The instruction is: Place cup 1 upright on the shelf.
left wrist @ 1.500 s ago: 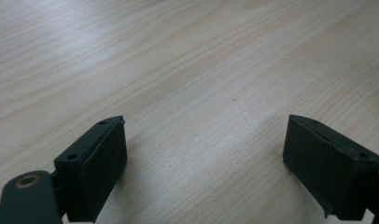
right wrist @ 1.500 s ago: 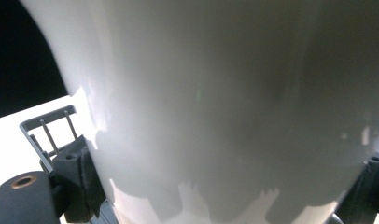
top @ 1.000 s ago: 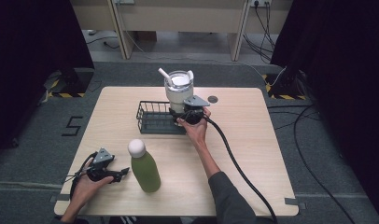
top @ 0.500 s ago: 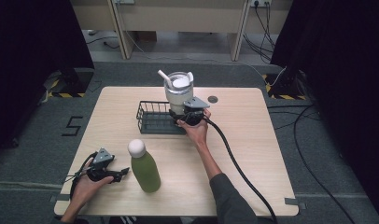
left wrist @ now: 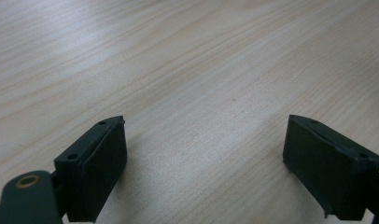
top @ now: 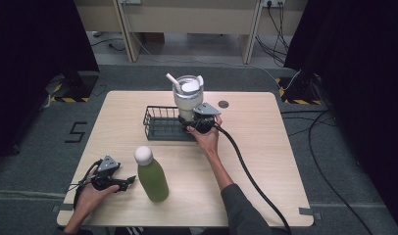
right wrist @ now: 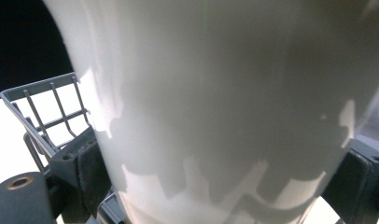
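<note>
1. The right gripper (top: 193, 123) has its two black jaws closed against the lower sides of a tall pale tumbler with a lid, a straw and a side handle (top: 187, 95); in the right gripper view the white wall of the tumbler (right wrist: 225, 102) sits between the pads (right wrist: 92, 170), which press it on both sides
2. The tumbler stands upright at the right end of a black wire basket (top: 162, 122) near the middle of the light wooden table (top: 256, 147); its base appears to be inside the basket or just above its floor, but I cannot tell whether it rests there or hangs in the grip
3. The left gripper (top: 131, 181) lies low over the near left part of the table, jaws wide apart and holding nothing; the left gripper view has bare wood grain (left wrist: 201, 93) between them
4. A green bottle with a round white cap (top: 151, 174) stands upright just beside the left gripper's tips, apart from them
5. My judgement: loading the basket is about half done, the tumbler being at the basket but not yet released
6. What seems left: letting go of the tumbler, then closing on the green bottle and carrying it to the free left part of the basket
</note>
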Tool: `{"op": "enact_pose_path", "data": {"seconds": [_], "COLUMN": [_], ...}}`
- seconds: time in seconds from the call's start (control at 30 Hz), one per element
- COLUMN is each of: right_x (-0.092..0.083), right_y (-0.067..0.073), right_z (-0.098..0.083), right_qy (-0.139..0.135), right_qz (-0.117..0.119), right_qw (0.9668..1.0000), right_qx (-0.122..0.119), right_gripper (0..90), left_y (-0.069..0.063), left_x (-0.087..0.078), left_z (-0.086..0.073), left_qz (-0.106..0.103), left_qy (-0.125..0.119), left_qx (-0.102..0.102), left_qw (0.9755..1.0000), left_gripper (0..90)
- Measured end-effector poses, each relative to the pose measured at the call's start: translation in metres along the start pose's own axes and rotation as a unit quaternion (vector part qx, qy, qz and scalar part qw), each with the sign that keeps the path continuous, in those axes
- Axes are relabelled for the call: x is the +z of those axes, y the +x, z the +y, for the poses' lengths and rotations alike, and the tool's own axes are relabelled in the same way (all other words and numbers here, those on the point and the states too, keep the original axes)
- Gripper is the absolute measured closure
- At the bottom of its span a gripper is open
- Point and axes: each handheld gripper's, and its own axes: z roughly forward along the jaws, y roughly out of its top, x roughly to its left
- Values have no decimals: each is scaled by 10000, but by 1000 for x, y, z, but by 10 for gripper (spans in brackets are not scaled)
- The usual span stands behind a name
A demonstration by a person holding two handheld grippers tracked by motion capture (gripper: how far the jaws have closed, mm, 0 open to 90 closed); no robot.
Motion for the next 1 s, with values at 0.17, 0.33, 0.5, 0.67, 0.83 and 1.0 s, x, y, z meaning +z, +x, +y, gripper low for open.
{"op": "enact_pose_path", "data": {"seconds": [0.17, 0.33, 0.5, 0.67, 0.83, 1.0], "right_x": [-5, -10, -13, -17, -23, -29], "right_y": [4, 5, 4, 5, 5, 4], "right_z": [1, 2, 3, 5, 5, 4], "right_qy": [70, 101, 125, 119, 82, 53], "right_qz": [-170, -192, -174, -170, -152, -118], "right_qw": [9998, 9998, 9998, 9997, 9997, 9996], "right_qx": [28, 7, 26, 100, 161, 239], "right_gripper": [102, 101, 98, 100, 111, 133], "left_y": [0, 0, 0, 0, 0, 0], "left_x": [0, 0, 0, 0, 0, 0], "left_z": [0, 0, 0, 0, 0, 0], "left_qz": [0, 0, -1, 0, 1, 4], "left_qy": [0, -1, 0, 1, -1, -10], "left_qx": [1, 0, 0, 1, -1, -2], "left_qw": [10000, 10000, 10000, 10000, 10000, 10000], "left_gripper": [129, 129, 129, 130, 129, 129]}}
